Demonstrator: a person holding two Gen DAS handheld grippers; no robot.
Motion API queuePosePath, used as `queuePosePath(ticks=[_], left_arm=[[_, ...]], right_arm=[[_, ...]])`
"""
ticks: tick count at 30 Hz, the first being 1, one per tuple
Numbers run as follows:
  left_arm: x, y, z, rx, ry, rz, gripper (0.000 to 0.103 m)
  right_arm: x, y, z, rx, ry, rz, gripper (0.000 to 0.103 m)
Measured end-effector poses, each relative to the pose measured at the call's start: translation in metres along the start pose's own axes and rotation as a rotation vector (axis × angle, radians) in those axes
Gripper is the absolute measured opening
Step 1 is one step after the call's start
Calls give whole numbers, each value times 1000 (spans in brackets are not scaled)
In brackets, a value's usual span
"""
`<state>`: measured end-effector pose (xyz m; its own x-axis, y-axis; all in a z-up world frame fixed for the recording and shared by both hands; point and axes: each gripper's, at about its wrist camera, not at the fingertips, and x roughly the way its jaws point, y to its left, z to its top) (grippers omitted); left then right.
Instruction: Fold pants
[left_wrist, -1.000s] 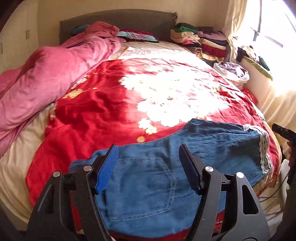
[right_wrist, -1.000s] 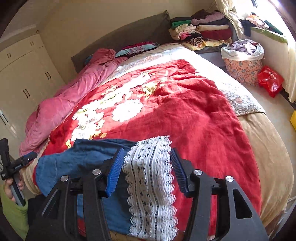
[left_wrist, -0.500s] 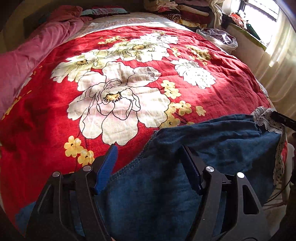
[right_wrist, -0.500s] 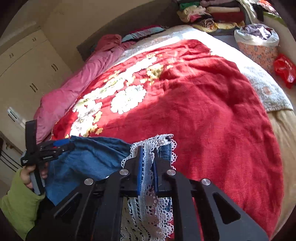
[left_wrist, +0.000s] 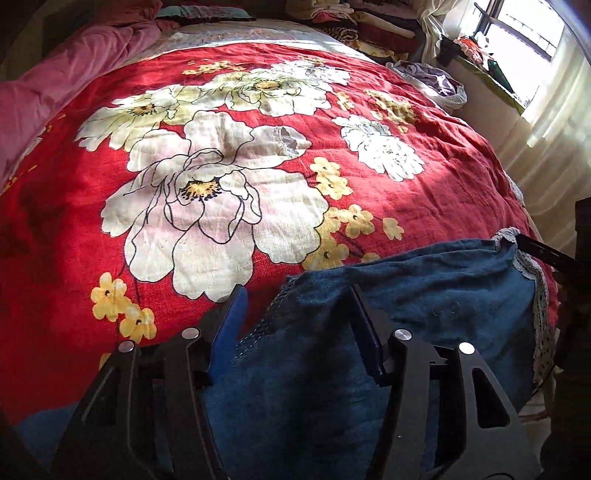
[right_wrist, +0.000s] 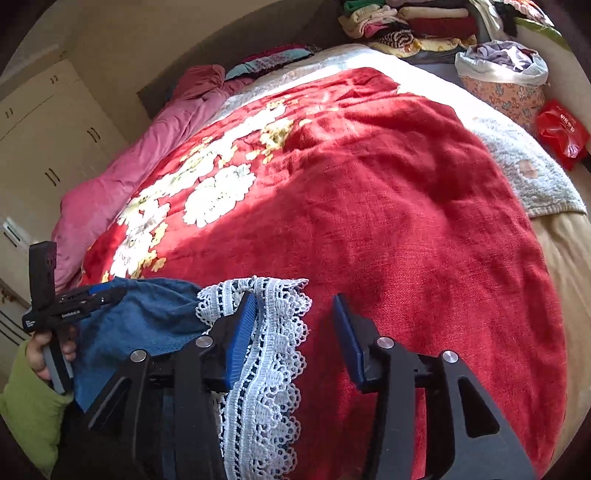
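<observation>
Fold seems half done: blue denim pants (left_wrist: 424, 295) lie doubled at near edge of bed (right_wrist: 406, 184), lace hem (right_wrist: 266, 369) topmost, further folds left; left gripper (left_wrist: 299, 317) angled down, fingers just closing, astride denim edge; right gripper (right_wrist: 295, 332), fingers just reopening, parted, lace between, not pinched.

A red bedspread (left_wrist: 443, 177) printed with large white and yellow flowers covers the bed. A rumpled pink duvet (right_wrist: 122, 177) lies along its far side. Stacks of folded clothes (right_wrist: 410, 22) sit beyond the head of the bed. A floral laundry basket (right_wrist: 506, 92) stands beside a red bag (right_wrist: 563, 131). Cream wardrobe doors (right_wrist: 44, 147) line the wall.
</observation>
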<state>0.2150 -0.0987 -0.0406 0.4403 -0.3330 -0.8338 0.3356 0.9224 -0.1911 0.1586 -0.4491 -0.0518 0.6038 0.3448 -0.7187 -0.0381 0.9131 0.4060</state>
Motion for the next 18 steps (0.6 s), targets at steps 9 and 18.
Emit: queuePosePath(ticks=[9,18], left_arm=[[-8,1,0,-37,-44,-56,2],[-11,0,5,-59,-91,-40,2]], right_arm=[[7,21,-2,-79,-9,77,17],[5,17,10,-92,-68,28,17]])
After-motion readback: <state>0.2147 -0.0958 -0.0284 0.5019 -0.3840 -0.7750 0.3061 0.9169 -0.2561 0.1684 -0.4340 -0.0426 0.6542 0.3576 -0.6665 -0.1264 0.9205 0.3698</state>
